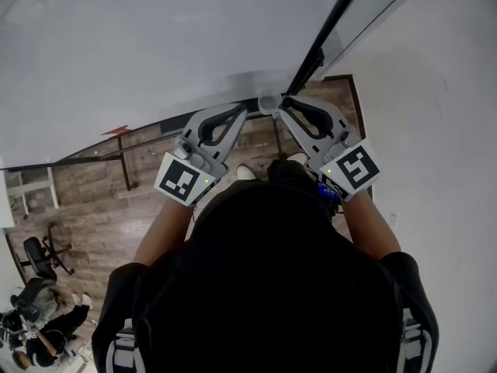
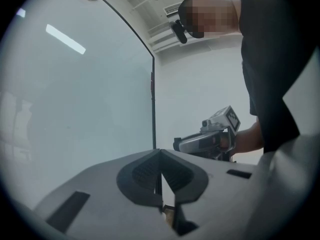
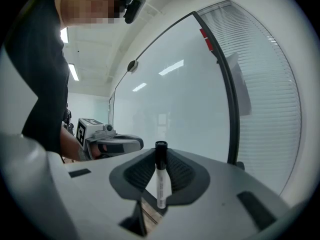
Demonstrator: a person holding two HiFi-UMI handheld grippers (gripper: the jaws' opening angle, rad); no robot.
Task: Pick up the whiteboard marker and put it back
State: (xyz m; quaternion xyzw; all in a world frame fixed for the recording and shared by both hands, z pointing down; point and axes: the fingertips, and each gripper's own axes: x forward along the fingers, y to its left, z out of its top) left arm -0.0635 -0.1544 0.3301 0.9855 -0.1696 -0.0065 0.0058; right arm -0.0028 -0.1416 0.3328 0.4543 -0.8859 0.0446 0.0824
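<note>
The whiteboard marker [image 3: 160, 176], white with a black cap, stands upright between the pads of my right gripper [image 3: 160, 156], which is shut on it. In the head view the right gripper [image 1: 289, 106] is raised close to the whiteboard [image 1: 155, 45], and the marker cannot be made out there. My left gripper [image 2: 160, 156] is held beside it at the same height, tips together and holding nothing. Each gripper shows in the other's view: the right gripper [image 2: 205, 141] and the left gripper [image 3: 115, 145]. The left gripper [image 1: 237, 113] also faces the board.
The whiteboard's black frame [image 1: 322, 37] runs up on the right, with a glass wall and blinds [image 3: 270, 94] beyond it. Below is a wood floor [image 1: 93, 208], with an office chair [image 1: 39, 259] and seated people [image 1: 31, 325] at the lower left.
</note>
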